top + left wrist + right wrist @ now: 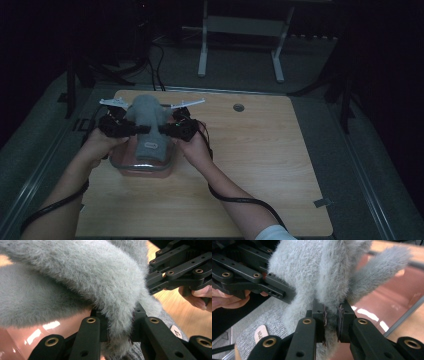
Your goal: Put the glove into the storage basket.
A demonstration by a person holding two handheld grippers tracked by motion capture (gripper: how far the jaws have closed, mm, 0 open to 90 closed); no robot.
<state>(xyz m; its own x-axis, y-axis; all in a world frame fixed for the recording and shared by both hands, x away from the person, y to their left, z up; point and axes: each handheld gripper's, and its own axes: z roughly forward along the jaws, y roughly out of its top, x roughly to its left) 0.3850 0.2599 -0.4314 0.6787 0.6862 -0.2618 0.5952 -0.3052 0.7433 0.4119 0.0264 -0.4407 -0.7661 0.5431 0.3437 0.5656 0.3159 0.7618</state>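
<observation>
Wooden table (250, 150) holds a pink tray (145, 169). Both the left gripper (119, 326) and right gripper (331, 322) pinch a fluffy grey cloth (145, 112), maybe a hat.

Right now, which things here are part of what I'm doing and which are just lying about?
In use:
grey fuzzy garment
pink tub
left claw, shut on the garment
right claw, shut on the garment

Lying about:
wooden table
white stand behind

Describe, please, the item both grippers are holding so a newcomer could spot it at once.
On the wooden table, near its left side, sits a pink tray. Above it hangs the grey fuzzy garment, the scene's one furry thing, pinched from both sides.
</observation>
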